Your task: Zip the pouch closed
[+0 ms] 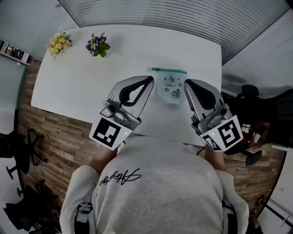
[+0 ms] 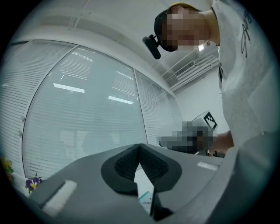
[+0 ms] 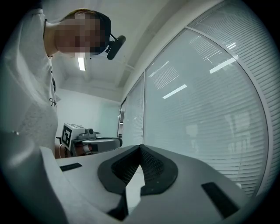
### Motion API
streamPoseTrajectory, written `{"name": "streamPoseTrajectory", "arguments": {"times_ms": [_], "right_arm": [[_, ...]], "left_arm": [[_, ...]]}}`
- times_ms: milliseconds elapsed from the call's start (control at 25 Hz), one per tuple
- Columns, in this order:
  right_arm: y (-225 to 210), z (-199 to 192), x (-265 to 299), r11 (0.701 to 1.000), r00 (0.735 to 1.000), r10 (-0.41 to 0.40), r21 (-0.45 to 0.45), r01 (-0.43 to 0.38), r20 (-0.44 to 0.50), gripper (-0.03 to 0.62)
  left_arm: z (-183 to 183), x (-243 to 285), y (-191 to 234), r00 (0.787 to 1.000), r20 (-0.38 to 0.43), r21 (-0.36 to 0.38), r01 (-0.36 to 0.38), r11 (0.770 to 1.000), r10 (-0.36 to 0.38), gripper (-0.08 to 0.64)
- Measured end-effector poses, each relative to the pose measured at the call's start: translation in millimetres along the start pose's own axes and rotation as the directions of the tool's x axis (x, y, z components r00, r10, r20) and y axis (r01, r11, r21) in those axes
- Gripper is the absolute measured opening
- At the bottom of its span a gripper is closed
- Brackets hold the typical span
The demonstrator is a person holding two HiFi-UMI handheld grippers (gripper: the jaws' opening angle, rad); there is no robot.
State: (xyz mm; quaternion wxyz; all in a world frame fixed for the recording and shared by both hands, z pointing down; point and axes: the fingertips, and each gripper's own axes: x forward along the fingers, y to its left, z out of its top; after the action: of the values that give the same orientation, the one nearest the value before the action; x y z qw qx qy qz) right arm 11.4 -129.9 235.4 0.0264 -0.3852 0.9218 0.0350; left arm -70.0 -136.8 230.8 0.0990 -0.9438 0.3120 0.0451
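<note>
A small clear pouch (image 1: 171,87) with dark doodles and a green zipper strip (image 1: 169,71) along its far edge lies flat on the white table (image 1: 87,87). My left gripper (image 1: 150,81) hovers just left of it, jaws shut with nothing between them. My right gripper (image 1: 187,84) hangs just right of the pouch, also shut and holding nothing. In the left gripper view the fingertips (image 2: 140,147) meet, and a bit of the pouch (image 2: 147,199) shows below them. In the right gripper view the pads (image 3: 140,148) touch; the left gripper (image 3: 89,141) shows at the left.
Two small flower pots stand at the table's far left corner, one yellow (image 1: 59,43) and one purple (image 1: 97,45). Slatted blinds (image 1: 151,13) run behind the table. Office chairs (image 1: 20,151) stand on the wooden floor at the left. My torso fills the near edge.
</note>
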Motion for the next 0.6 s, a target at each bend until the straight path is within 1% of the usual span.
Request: {"name": "streamPoseTrajectory", "arguments": {"times_ms": [160,600], "right_arm": [[-0.5,-0.4,-1.9,1.000,1.000,-0.006,-0.001,0.006,0.001,0.002],[-0.7,-0.7,-3.9,1.000,1.000,-0.012,0.007,0.012,0.002,0.002]], "left_arm": [[-0.9,2.0,-1.5,1.000,-0.001,0.000,0.009,1.000,-0.009,0.000],[-4.5,1.1,-0.8,1.000,-0.005,-0.014,0.003,1.000,-0.003,0.000]]}}
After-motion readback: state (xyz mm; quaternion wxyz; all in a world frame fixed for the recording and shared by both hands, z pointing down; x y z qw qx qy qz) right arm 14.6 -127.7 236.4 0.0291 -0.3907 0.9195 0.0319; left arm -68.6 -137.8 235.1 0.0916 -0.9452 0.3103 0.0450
